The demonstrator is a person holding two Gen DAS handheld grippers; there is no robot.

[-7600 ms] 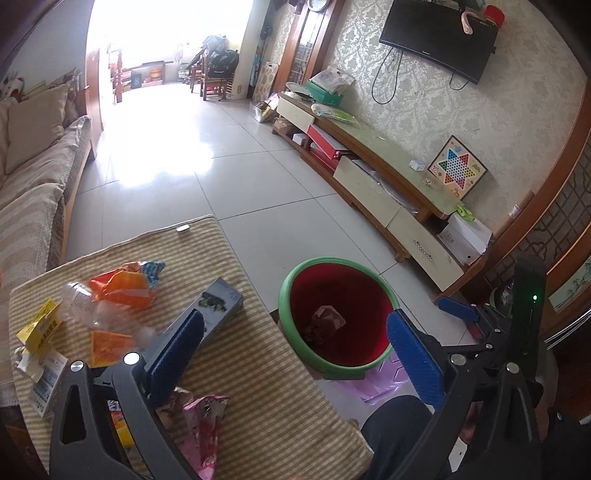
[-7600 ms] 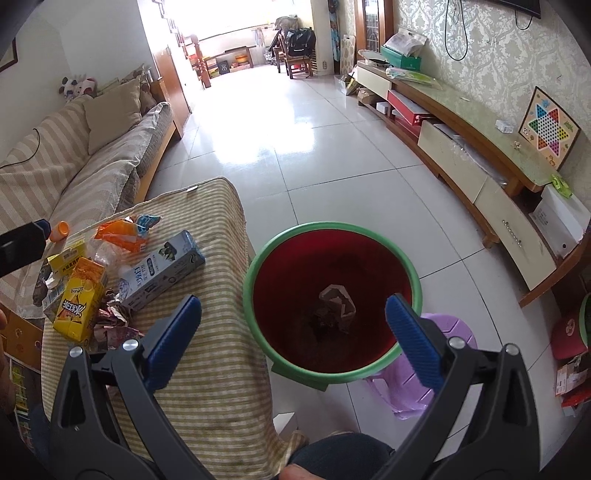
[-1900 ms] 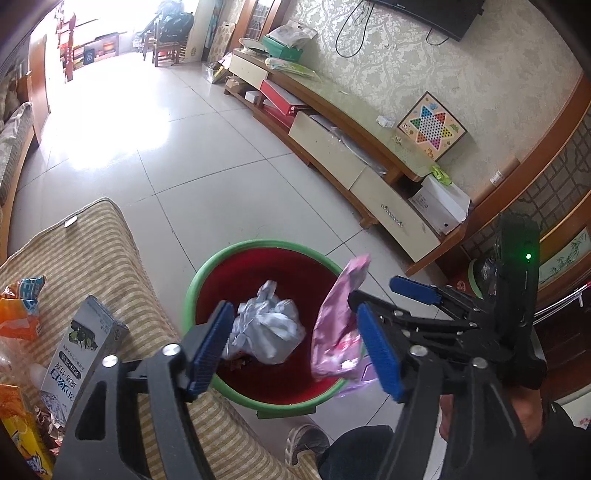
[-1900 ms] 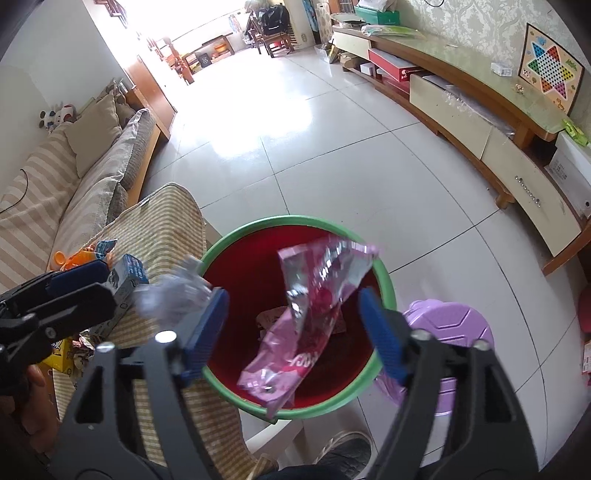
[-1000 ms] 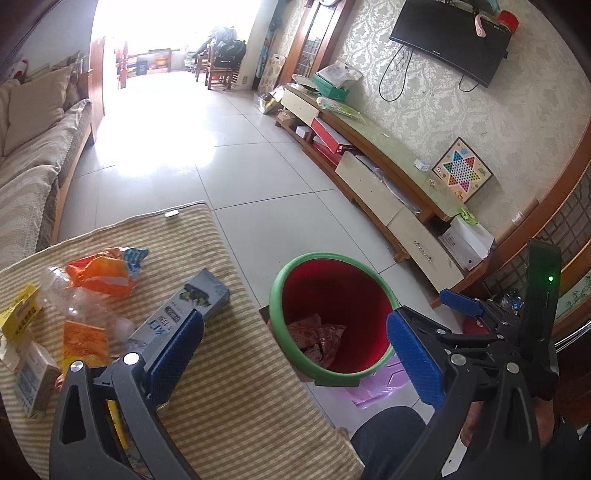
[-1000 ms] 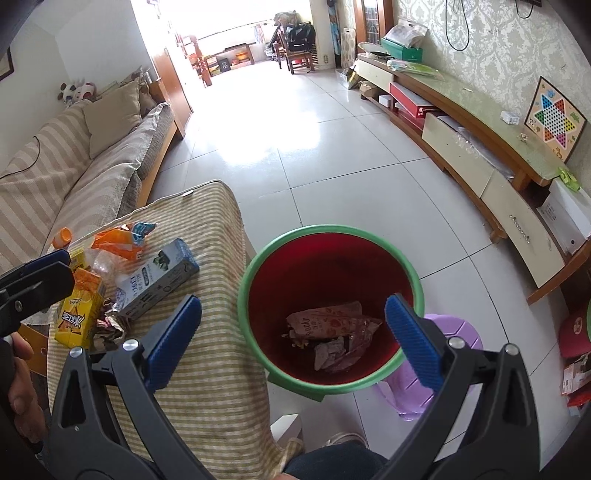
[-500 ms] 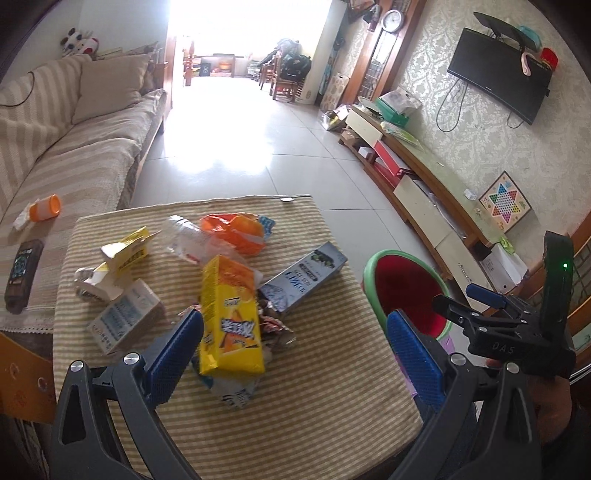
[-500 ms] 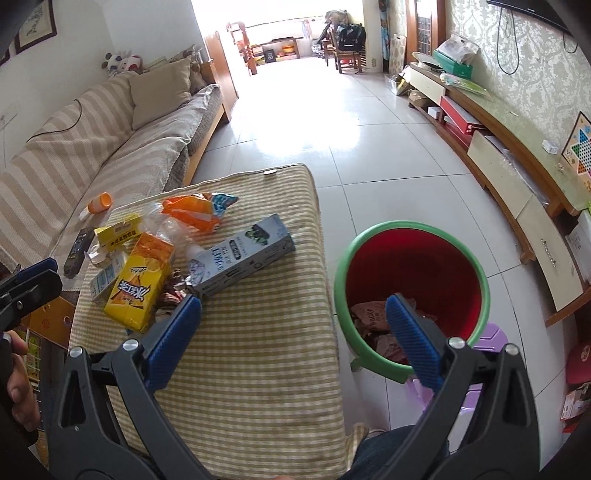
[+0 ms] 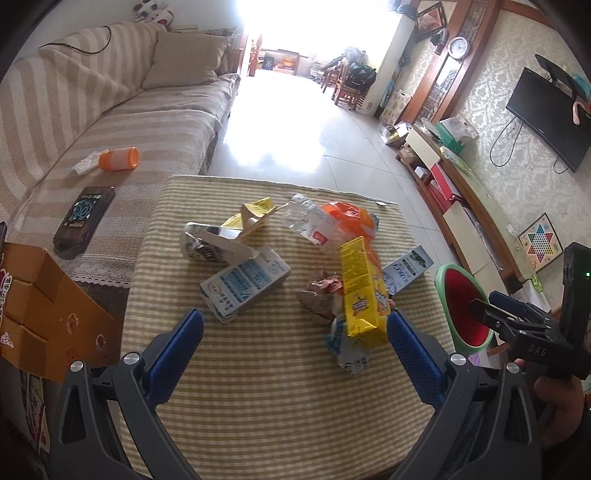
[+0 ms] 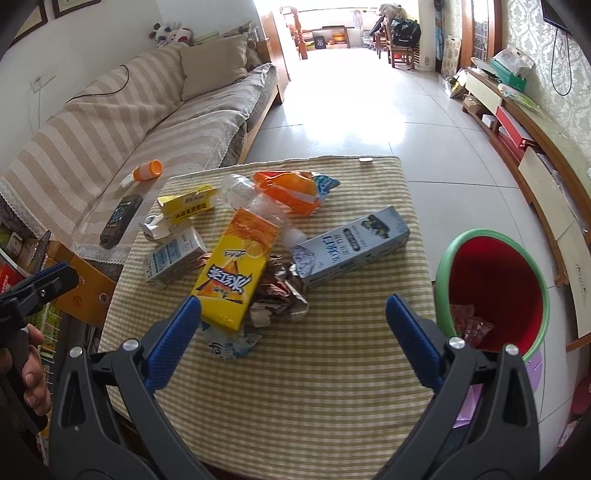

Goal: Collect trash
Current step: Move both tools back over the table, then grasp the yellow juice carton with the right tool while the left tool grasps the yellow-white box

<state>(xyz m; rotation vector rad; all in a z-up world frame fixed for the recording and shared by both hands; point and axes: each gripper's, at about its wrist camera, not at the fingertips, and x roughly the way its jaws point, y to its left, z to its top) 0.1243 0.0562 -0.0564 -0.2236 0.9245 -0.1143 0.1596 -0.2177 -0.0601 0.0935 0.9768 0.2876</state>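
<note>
Both tools wide open, empty: left tool (image 9: 295, 332), right tool (image 10: 293, 317). Trash heaped mid-desk (image 10: 332, 387); bin (image 10: 535, 266) beside right edge. Suggest: right tool pinch yellow carton (image 10: 236, 267) across narrow sides, lift clear before swinging to bin.

Right claw (image 10: 293, 321) spread wide over yellow carton (image 10: 236, 267), red bin (image 10: 495, 288) holding possibly wrappers

Daylight poured in from the far doorway (image 9: 284, 22), which was blown out to white in both views and threw a glaring patch onto the tiled floor (image 10: 354, 107). The striped tablecloth (image 9: 258, 398) was evenly lit with only soft shadows. Both fisheye pictures bent straight lines strongly toward dark, vignetted corners, and detail softened slightly at the edges.
</note>
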